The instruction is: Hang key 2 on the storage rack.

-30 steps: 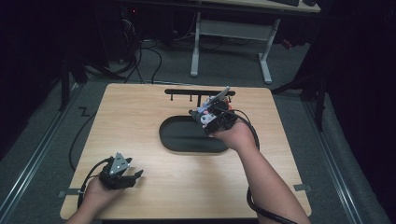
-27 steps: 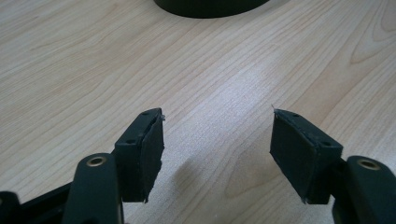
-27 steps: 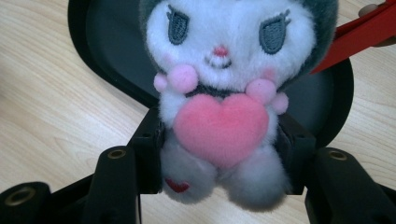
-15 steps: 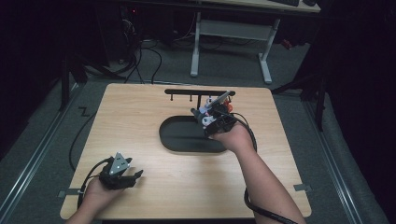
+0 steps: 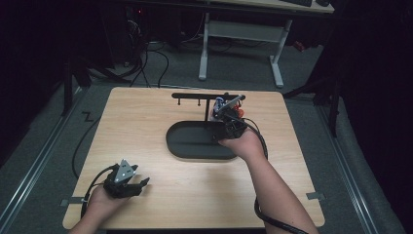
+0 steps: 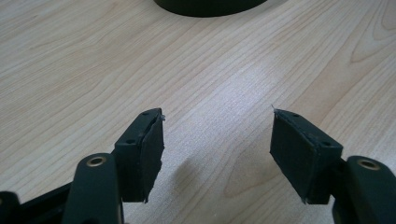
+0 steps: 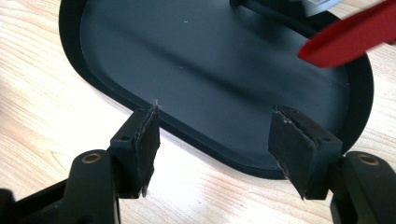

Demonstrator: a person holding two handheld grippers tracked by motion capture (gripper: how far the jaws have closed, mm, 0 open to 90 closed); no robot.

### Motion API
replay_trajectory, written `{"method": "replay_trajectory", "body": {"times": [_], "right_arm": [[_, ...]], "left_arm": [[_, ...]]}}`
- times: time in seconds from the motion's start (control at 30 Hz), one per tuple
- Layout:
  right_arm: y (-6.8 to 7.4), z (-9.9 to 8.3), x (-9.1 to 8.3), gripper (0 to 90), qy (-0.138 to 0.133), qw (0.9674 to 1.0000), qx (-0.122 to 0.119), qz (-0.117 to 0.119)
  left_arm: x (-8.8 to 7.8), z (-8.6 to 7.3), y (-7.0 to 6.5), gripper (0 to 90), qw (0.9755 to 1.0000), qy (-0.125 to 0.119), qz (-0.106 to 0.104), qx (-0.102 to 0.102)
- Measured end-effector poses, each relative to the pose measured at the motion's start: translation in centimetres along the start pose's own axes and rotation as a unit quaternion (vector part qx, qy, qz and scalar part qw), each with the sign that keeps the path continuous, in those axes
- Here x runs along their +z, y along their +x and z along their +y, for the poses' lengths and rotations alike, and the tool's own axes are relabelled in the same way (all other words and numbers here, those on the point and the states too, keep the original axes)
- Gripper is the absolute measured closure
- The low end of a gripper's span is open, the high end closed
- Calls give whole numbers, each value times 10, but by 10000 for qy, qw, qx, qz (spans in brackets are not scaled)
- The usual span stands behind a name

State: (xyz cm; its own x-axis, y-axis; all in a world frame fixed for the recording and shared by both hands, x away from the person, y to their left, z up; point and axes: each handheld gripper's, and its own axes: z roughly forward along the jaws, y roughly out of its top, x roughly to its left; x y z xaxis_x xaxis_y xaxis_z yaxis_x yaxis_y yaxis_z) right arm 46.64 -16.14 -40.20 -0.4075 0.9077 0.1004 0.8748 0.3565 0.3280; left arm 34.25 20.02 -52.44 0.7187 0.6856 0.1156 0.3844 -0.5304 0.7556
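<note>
Spreading my right tool over the tray

My right tool point(image 7: 215, 140), jaws just opening with nothing between them, hangs above the black tray point(image 5: 195, 146) mid-counter point(image 5: 146, 122), near a red piece point(image 7: 345, 39). My left tool point(image 6: 217, 149) rests spread, pinching nothing.

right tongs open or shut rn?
Open. In the right gripper view the right tongs have just been opening: the pads stand well apart with nothing between them, over the near rim of the black oval tray.

no readable text, labels or numbers anywhere
</note>
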Motion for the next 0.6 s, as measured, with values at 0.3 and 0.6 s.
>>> {"method": "replay_trajectory", "body": {"times": [0.3,0.6], "right_arm": [[-2,-4,-2,346,26,10000,34,-19],[-5,-19,2,339,13,10000,8,-21]], "left_arm": [[0,0,0,351,10000,41,-18,13],[1,1,-1,351,10000,35,-15,29]]}}
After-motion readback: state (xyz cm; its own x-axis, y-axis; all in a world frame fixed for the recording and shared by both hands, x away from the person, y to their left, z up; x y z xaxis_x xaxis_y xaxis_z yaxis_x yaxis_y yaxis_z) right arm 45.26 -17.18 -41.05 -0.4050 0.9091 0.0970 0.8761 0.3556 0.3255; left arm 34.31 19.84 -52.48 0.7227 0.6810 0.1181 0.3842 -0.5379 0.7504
